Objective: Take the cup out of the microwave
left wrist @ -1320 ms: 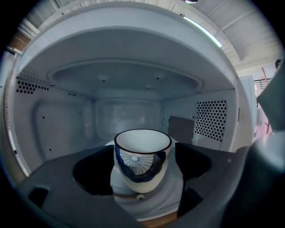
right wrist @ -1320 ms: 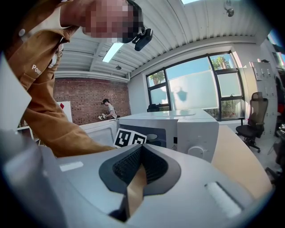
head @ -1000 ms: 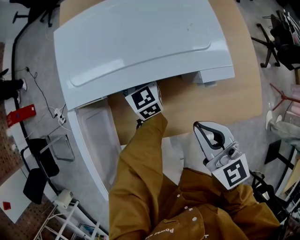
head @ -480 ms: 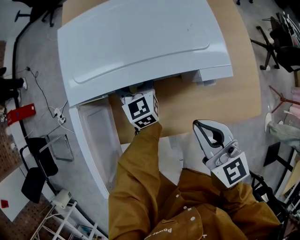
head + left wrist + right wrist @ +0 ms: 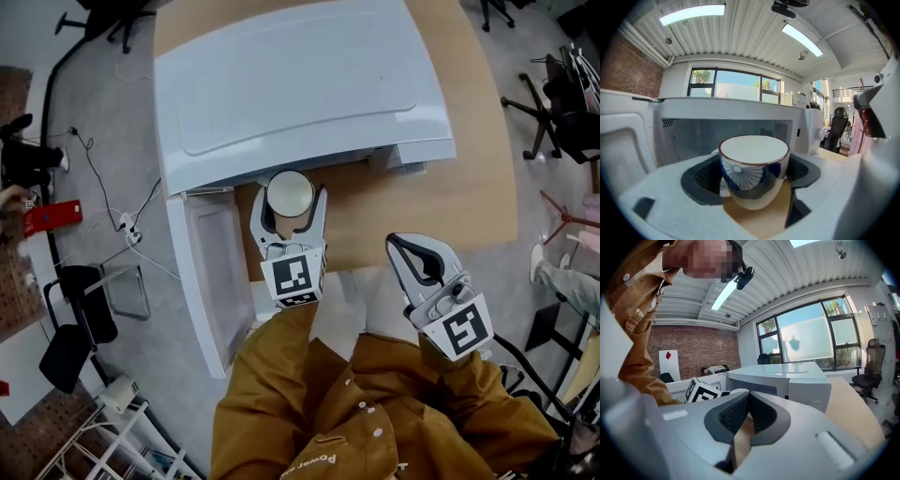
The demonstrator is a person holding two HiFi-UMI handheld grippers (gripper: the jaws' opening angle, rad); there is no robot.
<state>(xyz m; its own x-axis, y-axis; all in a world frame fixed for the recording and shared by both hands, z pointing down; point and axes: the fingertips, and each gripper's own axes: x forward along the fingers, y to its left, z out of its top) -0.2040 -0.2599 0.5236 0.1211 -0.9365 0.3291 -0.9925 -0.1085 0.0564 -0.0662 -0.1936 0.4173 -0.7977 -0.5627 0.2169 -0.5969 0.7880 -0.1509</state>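
Observation:
A white cup (image 5: 289,195) with a dark rim and blue pattern sits between the jaws of my left gripper (image 5: 290,204), which is shut on it just outside the front of the white microwave (image 5: 291,84). In the left gripper view the cup (image 5: 753,168) is upright, held above the wooden table, with the microwave cavity (image 5: 726,136) behind it. My right gripper (image 5: 415,255) hangs shut and empty over the table, nearer to me and to the right; its pads (image 5: 759,414) meet at their tips.
The microwave door (image 5: 211,272) stands open to the left, sticking out past the wooden table (image 5: 441,202). Floor, cables and chairs surround the table. A person's ochre sleeves fill the bottom of the head view.
My left gripper has pulled back out of the microwave toward me, bringing the cup into the open. The right gripper has stayed in place.

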